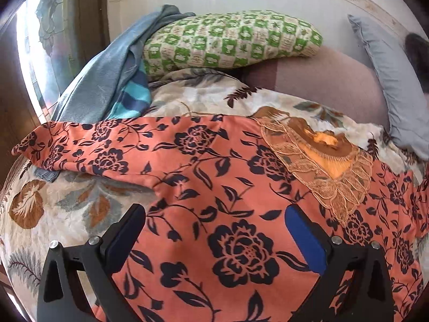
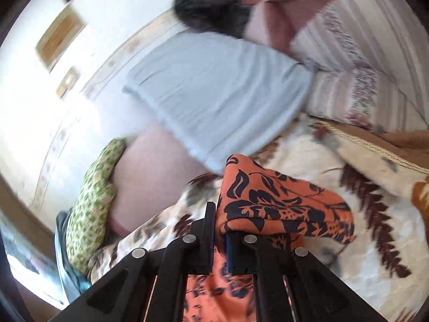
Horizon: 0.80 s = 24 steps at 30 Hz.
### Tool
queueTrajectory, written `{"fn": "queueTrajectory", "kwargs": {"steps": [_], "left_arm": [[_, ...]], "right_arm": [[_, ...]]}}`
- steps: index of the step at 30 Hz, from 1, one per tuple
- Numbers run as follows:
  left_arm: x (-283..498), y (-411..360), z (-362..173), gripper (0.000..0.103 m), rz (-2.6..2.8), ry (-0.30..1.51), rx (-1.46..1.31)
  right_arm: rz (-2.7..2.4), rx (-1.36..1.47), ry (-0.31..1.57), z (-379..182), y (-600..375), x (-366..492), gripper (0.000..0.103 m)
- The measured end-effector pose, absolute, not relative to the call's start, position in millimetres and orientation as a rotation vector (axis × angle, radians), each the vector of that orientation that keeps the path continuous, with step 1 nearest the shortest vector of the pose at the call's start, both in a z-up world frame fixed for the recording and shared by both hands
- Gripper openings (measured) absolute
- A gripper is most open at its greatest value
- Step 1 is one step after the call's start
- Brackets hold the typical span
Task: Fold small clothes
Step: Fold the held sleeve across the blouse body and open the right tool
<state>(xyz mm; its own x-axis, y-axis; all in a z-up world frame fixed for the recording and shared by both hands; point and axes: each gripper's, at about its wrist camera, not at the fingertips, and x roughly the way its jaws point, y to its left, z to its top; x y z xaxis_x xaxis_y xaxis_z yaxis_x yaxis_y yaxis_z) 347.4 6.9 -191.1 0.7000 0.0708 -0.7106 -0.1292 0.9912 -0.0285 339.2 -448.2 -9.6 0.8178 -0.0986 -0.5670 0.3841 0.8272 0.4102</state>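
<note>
Orange floral garment point(image 1: 209, 177) is spread flat on the bed over a cream leaf-print blanket point(image 1: 67, 209), lace-trimmed neckline point(image 1: 321, 166) seen toward the right, one sleeve laid out to the left. Left hand-held gripper point(image 1: 214, 238) is seen open, jaws wide apart above the garment body, blue pad point(image 1: 305, 238) visible on the right finger, nothing pinched between the fingers; contact with the fabric cannot be told. Right hand-held gripper point(image 2: 220, 230) is closed on a bunched fold of the same orange garment point(image 2: 281, 204), the fold raised off the blanket point(image 2: 375, 255) and draped to the right of the fingers, more orange fabric hanging below between the gripper arms. Right wrist view is motion-blurred and rolled. Behind the garment: green checked pillow point(image 1: 230, 40) leaning on a mauve cushion point(image 1: 327, 86), teal towel point(image 1: 107, 80) with a blue striped cloth point(image 1: 134, 99) just beside it at left, pale blue pillow point(image 1: 388, 80) at right. In the right wrist view the pale blue pillow point(image 2: 219, 94) lies just beyond the lifted fold, a dark fuzzy item point(image 2: 211, 2) behind it, too blurred to identify
</note>
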Motion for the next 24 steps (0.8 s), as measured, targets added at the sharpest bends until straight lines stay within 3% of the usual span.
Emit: {"fn": "queueTrajectory", "kwargs": {"steps": [4,10,15,24], "left_arm": [[349.5,48.8,-185.9,0.103,0.195,0.773,-0.141],[352.4,109.0,-189.7,0.103,0.319,0.786,-0.251],[357.6,130.0,-203.9,0.103,0.361,0.849,-0.284],[360.4,136.8,-205.2,0.103,0.386,0.868,-0.334]], "right_arm": [[-0.151,0.289,0.708,-31.8,-312.9,385.7,0.006],[-0.045,-0.245,1.005,-146.6,-118.6,415.7,0.009],[-0.128,-0.901,0.91,-217.6,-20.3,390.8,0.01],[0.022,-0.826,0.837,-179.4,-7.0,387.1,0.012]]}}
